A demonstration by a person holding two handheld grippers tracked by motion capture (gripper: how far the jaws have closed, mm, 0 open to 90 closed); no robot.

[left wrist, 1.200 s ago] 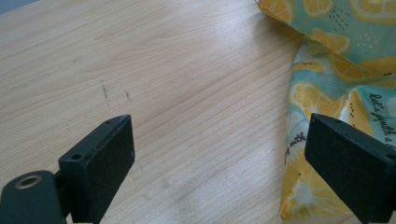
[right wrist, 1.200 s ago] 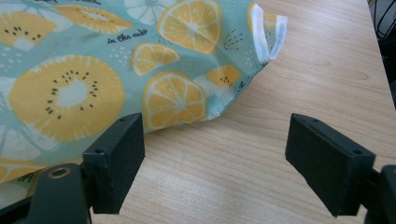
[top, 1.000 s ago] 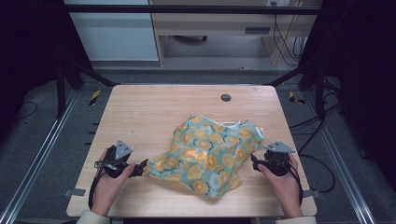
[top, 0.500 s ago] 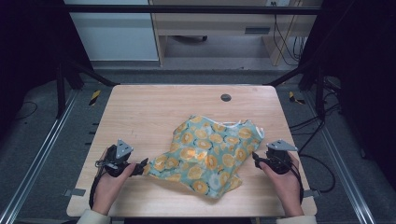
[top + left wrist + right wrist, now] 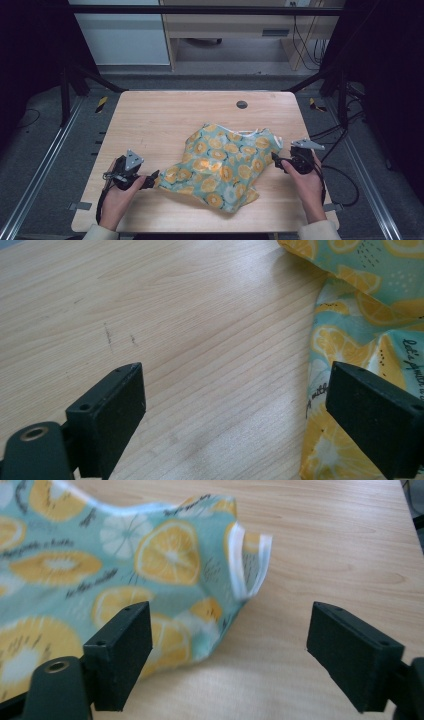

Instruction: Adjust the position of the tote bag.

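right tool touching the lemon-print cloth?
Apart. In the right gripper view the right tool stands open, with bare table between its jaws and the cloth edge behind the left one.

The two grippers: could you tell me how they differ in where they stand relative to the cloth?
The left gripper sits at the near-left edge of the lemon-print cloth; the right gripper is at its far-right corner. In its own view the left has one jaw over the cloth; the right's jaws, just opening, frame the white-trimmed corner. Both stand open, gripping nothing.

Script lettering on lemon-print cloth (image 5: 370,315), too small to read
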